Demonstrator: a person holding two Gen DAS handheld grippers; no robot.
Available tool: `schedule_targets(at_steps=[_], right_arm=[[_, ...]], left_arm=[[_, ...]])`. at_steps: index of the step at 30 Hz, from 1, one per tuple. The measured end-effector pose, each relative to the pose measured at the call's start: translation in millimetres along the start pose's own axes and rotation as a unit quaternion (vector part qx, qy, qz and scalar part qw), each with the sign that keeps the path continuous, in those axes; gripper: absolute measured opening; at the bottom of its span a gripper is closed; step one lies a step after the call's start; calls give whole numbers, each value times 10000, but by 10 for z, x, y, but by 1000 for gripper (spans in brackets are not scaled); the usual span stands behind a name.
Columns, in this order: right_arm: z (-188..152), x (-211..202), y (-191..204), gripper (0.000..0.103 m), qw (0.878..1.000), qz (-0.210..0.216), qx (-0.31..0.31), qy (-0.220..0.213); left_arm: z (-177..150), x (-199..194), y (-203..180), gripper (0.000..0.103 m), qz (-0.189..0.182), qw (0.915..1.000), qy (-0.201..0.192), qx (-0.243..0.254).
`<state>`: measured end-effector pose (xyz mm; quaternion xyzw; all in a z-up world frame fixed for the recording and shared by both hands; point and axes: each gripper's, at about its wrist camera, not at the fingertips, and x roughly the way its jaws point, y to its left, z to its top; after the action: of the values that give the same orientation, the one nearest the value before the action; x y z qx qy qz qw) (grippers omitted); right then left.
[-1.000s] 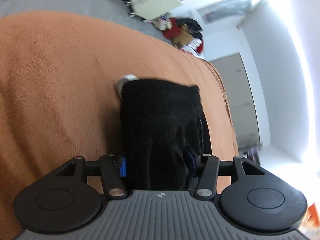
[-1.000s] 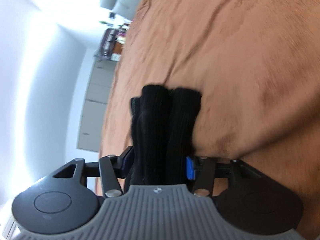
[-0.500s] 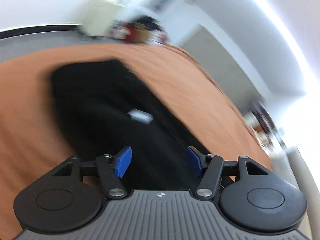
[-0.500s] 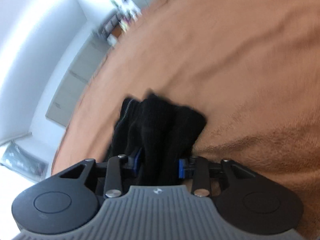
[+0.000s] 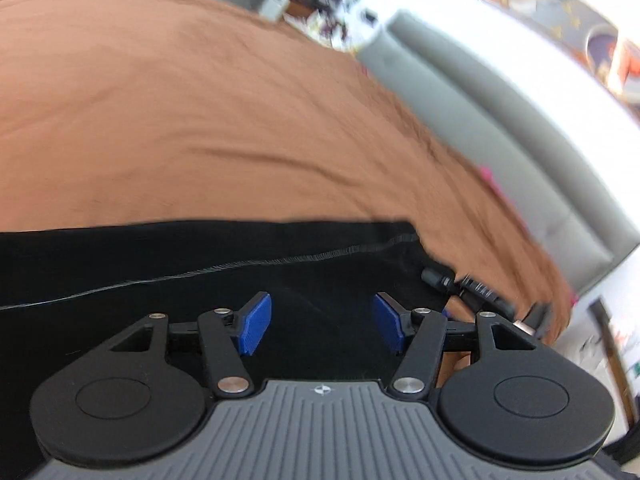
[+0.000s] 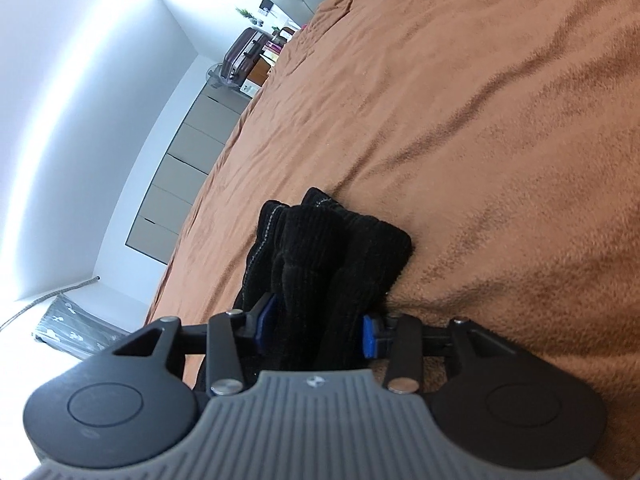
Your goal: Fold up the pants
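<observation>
The black corduroy pants (image 5: pixel 168 264) lie flat on the brown bedspread (image 5: pixel 200 112) in the left wrist view, with a stitched hem line running across them. My left gripper (image 5: pixel 320 320) is open just above the fabric, blue pads (image 5: pixel 254 322) apart and empty. In the right wrist view my right gripper (image 6: pixel 316 326) is shut on a bunched thick fold of the pants (image 6: pixel 332 248), which sticks out past the fingers onto the bedspread (image 6: pixel 480 120).
A grey headboard (image 5: pixel 500 132) runs along the bed's far side. The other gripper (image 5: pixel 472 284) shows at the pants' right end. Grey drawers (image 6: pixel 188 168), a suitcase (image 6: pixel 240 54) and clutter stand beyond the bed's edge.
My left gripper has let go of the pants, opened and swung round toward the headboard; the pants now lie spread below it. My right gripper keeps its hold on the bunched fold.
</observation>
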<state>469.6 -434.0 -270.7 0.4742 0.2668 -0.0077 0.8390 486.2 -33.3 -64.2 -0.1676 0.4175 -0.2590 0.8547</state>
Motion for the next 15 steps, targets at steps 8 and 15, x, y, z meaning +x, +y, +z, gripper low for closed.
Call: schedule_targets(at_steps=[8,15], right_arm=[[27,-66,-42,41,9997,208,-20,122],[14,-66,-32,44,9997,203,3,132]], left_arm=[[-335,1098,-343,63,832,9731,1209,1776],[-340,681,-70,67,217,9965,603,541]])
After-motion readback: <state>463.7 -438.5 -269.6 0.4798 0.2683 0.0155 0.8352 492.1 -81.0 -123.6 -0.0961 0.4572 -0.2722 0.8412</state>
